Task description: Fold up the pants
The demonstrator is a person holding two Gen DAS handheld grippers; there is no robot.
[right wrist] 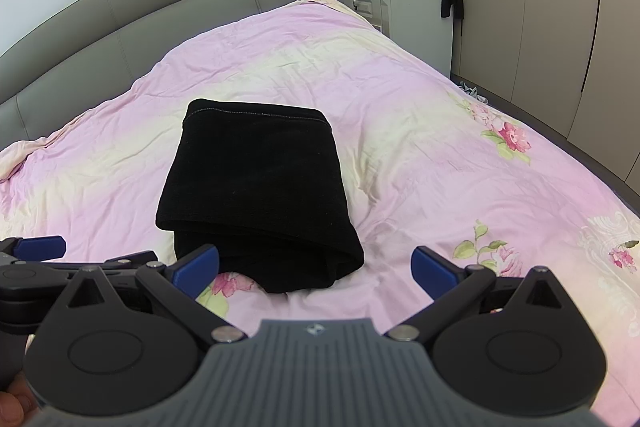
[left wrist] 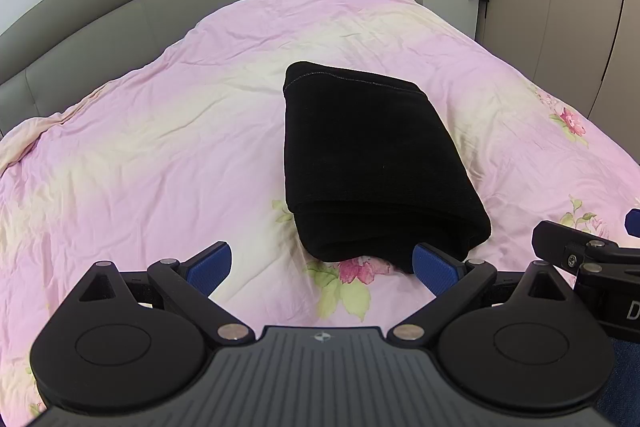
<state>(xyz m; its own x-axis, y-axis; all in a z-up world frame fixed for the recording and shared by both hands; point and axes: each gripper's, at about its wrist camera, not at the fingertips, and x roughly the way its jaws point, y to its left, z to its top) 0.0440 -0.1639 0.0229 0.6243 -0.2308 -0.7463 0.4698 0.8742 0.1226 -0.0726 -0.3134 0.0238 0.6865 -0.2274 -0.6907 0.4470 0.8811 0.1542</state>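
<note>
Pants [left wrist: 372, 163] lie folded in a compact black stack mid-bed [left wrist: 160, 155], long axis running 12 to 6, stitched hem far, fold near. From left gripper [left wrist: 322, 265] they sit at 12–1; from right gripper [right wrist: 316, 267] at 11. Both are spread wide, empty, just short of the near edge; which is nearer is hard to tell.
</note>
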